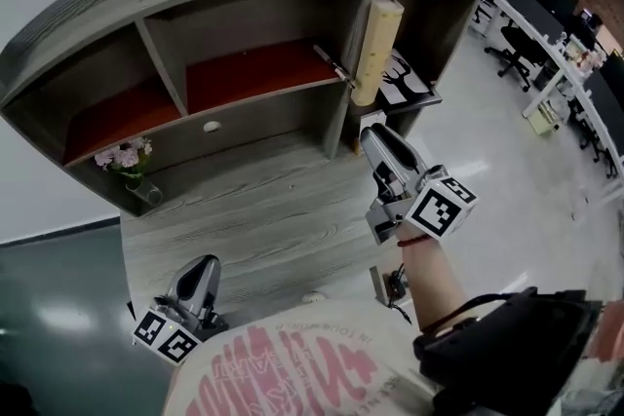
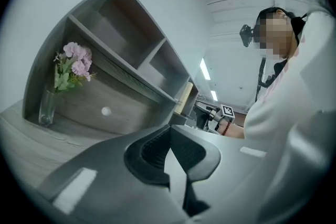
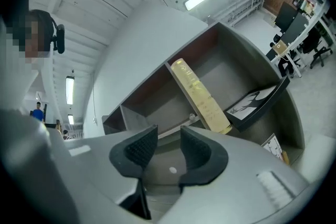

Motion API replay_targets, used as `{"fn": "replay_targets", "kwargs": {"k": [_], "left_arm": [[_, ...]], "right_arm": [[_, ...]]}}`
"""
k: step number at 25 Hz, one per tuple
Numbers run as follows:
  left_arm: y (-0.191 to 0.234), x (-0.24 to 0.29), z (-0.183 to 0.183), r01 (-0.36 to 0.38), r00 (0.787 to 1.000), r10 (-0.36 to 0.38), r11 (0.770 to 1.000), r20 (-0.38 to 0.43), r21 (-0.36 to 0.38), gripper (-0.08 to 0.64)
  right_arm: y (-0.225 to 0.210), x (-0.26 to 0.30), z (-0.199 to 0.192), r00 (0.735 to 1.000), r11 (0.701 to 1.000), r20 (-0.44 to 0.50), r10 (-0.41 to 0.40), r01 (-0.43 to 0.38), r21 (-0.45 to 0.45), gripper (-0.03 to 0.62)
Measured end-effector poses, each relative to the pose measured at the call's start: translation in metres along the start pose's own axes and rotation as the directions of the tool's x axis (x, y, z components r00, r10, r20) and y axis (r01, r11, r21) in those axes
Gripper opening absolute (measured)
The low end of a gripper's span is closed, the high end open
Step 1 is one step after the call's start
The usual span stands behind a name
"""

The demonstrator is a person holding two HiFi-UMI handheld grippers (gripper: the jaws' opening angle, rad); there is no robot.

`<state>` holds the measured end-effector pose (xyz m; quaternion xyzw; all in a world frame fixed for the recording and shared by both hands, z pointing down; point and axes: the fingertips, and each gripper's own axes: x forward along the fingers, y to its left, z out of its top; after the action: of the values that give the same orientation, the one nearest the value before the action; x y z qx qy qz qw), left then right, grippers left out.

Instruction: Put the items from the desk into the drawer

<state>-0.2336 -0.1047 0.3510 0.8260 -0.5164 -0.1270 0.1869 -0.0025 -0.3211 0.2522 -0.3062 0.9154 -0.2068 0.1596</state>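
The grey wooden desk (image 1: pixel 263 209) carries a hutch, and under its shelves is a shut drawer (image 1: pixel 249 124) with a white knob (image 1: pixel 212 126). A tall cream box (image 1: pixel 376 46) leans upright in the hutch's right compartment, with a thin pen-like thing (image 1: pixel 331 64) beside it on the shelf edge. My right gripper (image 1: pixel 376 143) hangs above the desk's right part, pointing at the hutch; its jaws stand open and empty (image 3: pixel 169 136). My left gripper (image 1: pixel 201 276) is low at the desk's front left, jaws shut on nothing (image 2: pixel 169 128).
A glass vase with pink flowers (image 1: pixel 130 163) stands at the desk's back left. A framed deer picture (image 1: pixel 406 79) lies in the lower right compartment. A small dark object (image 1: pixel 391 285) sits at the desk's front edge. Office chairs and desks (image 1: pixel 531 34) fill the far right.
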Motion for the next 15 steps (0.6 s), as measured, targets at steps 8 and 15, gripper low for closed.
{"fn": "replay_targets", "kwargs": {"k": [8, 15], "left_arm": [[0.017, 0.010, 0.014, -0.121, 0.990, 0.120, 0.993, 0.071, 0.009, 0.018], [0.017, 0.019, 0.007, -0.152, 0.987, 0.151, 0.988, 0.058, 0.016, 0.020]], "right_arm": [[-0.038, 0.052, 0.001, 0.994, 0.991, 0.021, -0.107, 0.109, -0.084, 0.161], [-0.047, 0.074, 0.006, 0.982, 0.962, 0.051, -0.180, 0.187, -0.202, 0.169]]}}
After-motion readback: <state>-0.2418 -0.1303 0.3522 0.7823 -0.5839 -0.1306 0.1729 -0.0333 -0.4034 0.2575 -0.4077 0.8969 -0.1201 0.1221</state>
